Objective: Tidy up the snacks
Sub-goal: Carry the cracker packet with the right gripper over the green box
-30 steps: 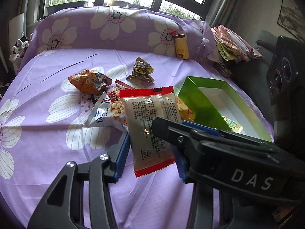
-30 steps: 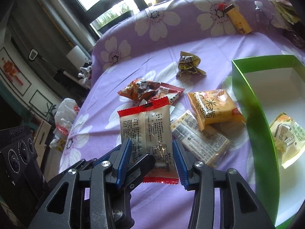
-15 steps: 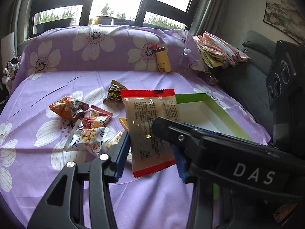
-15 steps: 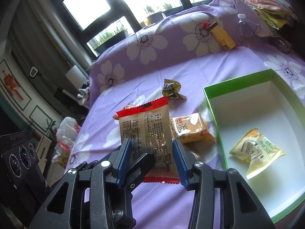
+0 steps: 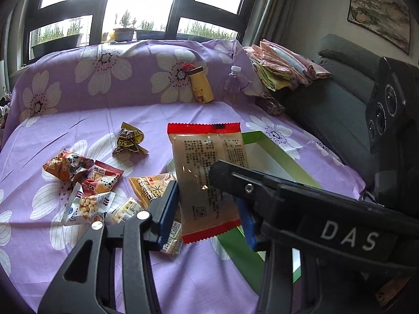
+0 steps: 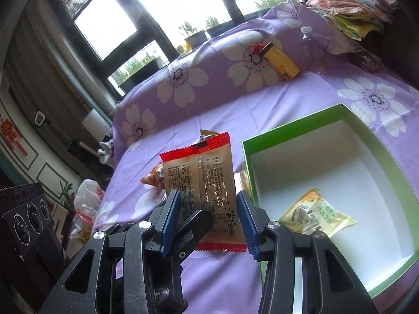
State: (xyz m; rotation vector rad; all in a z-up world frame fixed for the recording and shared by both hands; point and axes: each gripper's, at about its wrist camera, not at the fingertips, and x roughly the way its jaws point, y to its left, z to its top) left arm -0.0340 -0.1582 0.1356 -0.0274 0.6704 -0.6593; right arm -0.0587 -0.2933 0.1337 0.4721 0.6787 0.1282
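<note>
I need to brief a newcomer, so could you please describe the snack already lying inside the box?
Find the open green box with white walls on the purple flowered sheet. A pale yellow-green packet lies flat on its floor, the only snack inside; every other packet sits outside.

Your left gripper (image 5: 208, 210) & right gripper (image 6: 209, 218): black angular frames w/ triangular cutouts, silver screws, ribbed blue finger pads (image 6: 171, 216). White "DAS" lettering on one body.
</note>
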